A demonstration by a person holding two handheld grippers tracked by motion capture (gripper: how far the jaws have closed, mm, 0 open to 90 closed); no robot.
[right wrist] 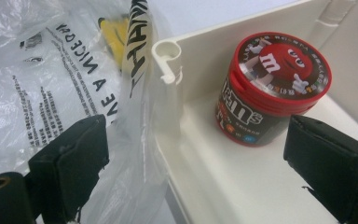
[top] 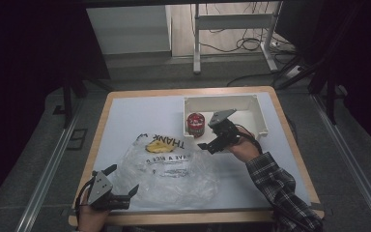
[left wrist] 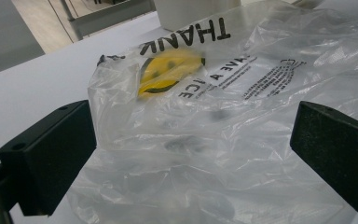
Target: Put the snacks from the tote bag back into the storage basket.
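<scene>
A crumpled clear plastic bag (top: 169,166) printed with "THANK" and a yellow smiley lies in the middle of the white table (top: 135,113). A red M&M's can (top: 195,124) stands upright in the front left corner of a white tray (top: 222,101). My right gripper (top: 207,136) is open and straddles that tray corner. In the right gripper view (right wrist: 196,172), one jaw is over the bag (right wrist: 42,60) and the other is inside the tray (right wrist: 200,60) next to the can (right wrist: 270,88). My left gripper (top: 123,180) is open at the bag's near left edge, its jaws (left wrist: 191,154) either side of the film (left wrist: 223,116).
The table's wooden front edge (top: 198,217) runs just past my left hand. Past the far edge stand metal frame legs (top: 197,43) with loose cables (top: 241,46) on the floor. Floor rails run along both sides.
</scene>
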